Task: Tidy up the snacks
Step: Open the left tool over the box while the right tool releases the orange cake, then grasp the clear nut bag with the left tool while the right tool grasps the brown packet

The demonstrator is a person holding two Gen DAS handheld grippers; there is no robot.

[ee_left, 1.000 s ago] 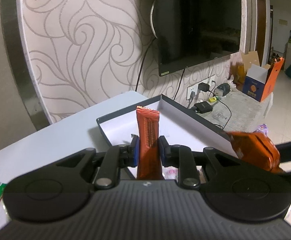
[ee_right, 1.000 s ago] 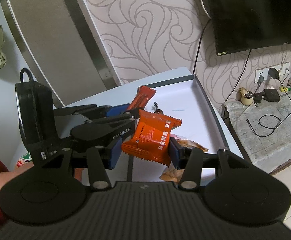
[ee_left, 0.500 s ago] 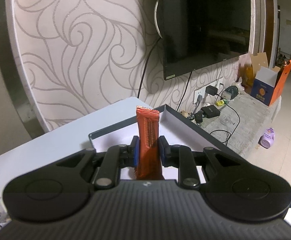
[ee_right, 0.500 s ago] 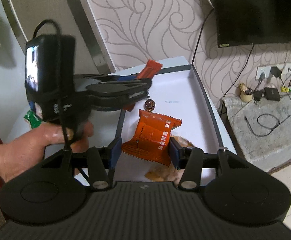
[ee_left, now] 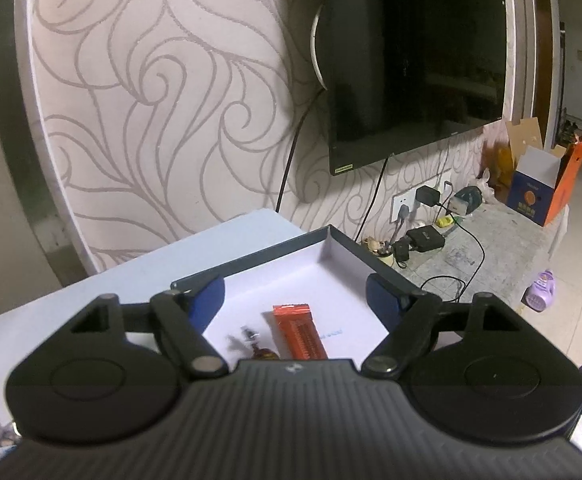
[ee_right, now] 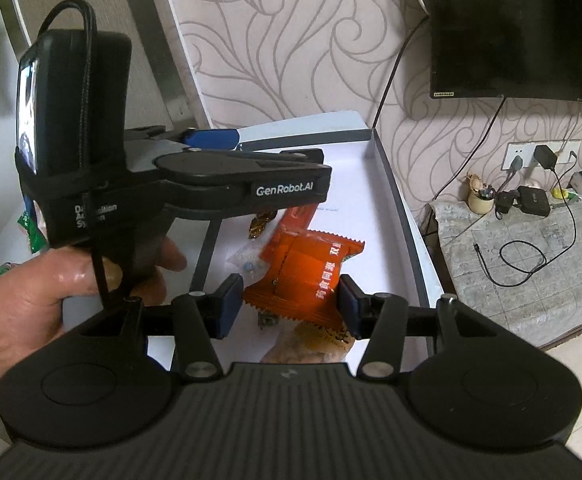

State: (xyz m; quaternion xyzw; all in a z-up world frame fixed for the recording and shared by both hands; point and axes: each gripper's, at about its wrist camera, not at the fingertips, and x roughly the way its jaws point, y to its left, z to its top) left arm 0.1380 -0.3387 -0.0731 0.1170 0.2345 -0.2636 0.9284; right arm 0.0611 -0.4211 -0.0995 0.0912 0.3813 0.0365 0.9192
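The left gripper hangs over the shallow white tray on the desk, its jaws opening wide with nothing between them; the slim red snack bar lies flat on the tray floor just below, beside a small dark wrapped candy, apparently where it was meant to land. The right gripper, nearer and to the right, has its jaws closed partway on a wider orange snack packet, pinched at both side edges so it hangs tilted above the tray's near end, over a pale snack bag. Holding it above the tray suggests it will be dropped in beside the others.
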